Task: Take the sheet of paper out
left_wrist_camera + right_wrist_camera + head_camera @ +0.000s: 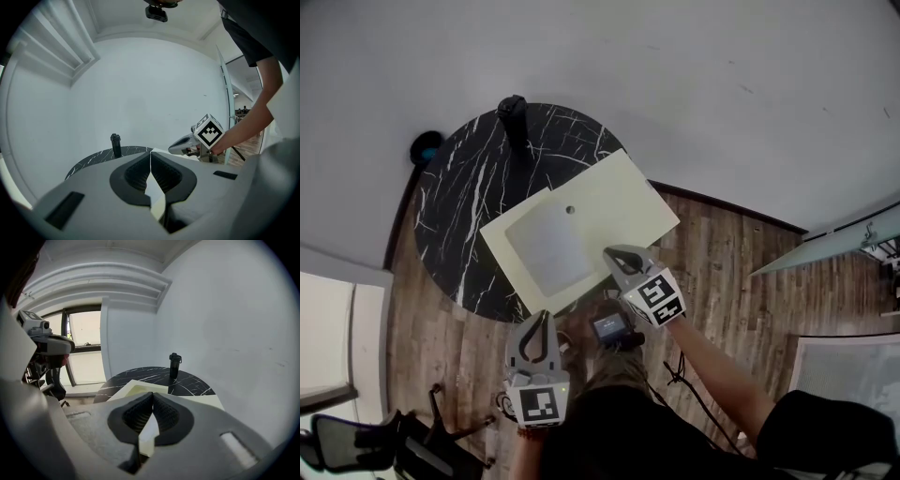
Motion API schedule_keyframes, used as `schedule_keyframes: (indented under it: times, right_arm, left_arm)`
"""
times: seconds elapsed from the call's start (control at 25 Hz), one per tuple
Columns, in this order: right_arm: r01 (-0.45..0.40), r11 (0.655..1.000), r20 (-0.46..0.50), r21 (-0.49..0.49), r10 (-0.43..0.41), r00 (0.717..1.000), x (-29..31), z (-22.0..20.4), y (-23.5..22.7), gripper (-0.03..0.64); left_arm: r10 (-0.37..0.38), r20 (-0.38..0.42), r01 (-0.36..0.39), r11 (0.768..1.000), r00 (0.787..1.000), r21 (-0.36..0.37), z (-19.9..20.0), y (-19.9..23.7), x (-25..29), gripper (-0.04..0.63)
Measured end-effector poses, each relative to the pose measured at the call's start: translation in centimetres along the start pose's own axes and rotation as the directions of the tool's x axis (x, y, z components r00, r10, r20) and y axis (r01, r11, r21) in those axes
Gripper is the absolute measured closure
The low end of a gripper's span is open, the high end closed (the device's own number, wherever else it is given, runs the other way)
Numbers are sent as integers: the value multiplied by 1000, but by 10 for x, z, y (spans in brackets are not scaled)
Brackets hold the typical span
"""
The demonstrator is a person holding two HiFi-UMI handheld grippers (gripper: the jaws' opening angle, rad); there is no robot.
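Note:
A pale yellow folder (628,202) lies on the round black marble table (459,216), its near corner hanging over the table's edge. A greyish-white sheet of paper (551,246) shows on the folder's near half, and a small round dot (570,210) sits just beyond it. My right gripper (610,251) hovers over the folder's near edge, jaws shut and empty; it also shows in the left gripper view (174,148). My left gripper (540,317) is lower and off the table's near edge, jaws closed tip to tip (151,154) with nothing in them. In the right gripper view the folder (136,387) lies just beyond the closed tips (153,395).
A black bottle (514,112) stands at the table's far edge, close to the white wall. Wooden floor (722,272) surrounds the table. An office chair (356,445) sits at the lower left, a dark round object (425,147) lies on the floor beyond the table, and a glass panel (834,244) stands at right.

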State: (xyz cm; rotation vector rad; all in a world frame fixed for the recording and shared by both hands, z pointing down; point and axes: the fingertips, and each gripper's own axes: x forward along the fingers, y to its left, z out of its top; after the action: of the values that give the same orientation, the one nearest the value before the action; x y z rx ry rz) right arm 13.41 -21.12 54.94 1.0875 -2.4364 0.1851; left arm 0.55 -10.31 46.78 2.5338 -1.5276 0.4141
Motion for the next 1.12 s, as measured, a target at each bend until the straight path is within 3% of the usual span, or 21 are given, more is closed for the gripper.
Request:
schedule_keyframes:
  times: [0.16, 0.24, 0.64, 1.12]
  right_arm:
    - [-32, 999, -51, -25, 31, 998, 19, -16, -8, 614]
    - [-74, 997, -90, -17, 73, 993, 31, -27, -8, 518]
    - [-131, 991, -211, -10, 126, 969, 93, -65, -27, 517]
    - [-197, 978, -461, 70, 207, 863, 149, -138, -19, 517]
  left_arm:
    - [5, -32, -5, 1000, 999, 3, -8, -3, 6, 591]
    - [12, -32, -12, 1000, 999, 1, -10, -1, 9, 591]
    - [64, -60, -65, 998, 996, -18, -23, 9, 7, 591]
    - [130, -98, -133, 991, 987, -24, -36, 23, -6, 591]
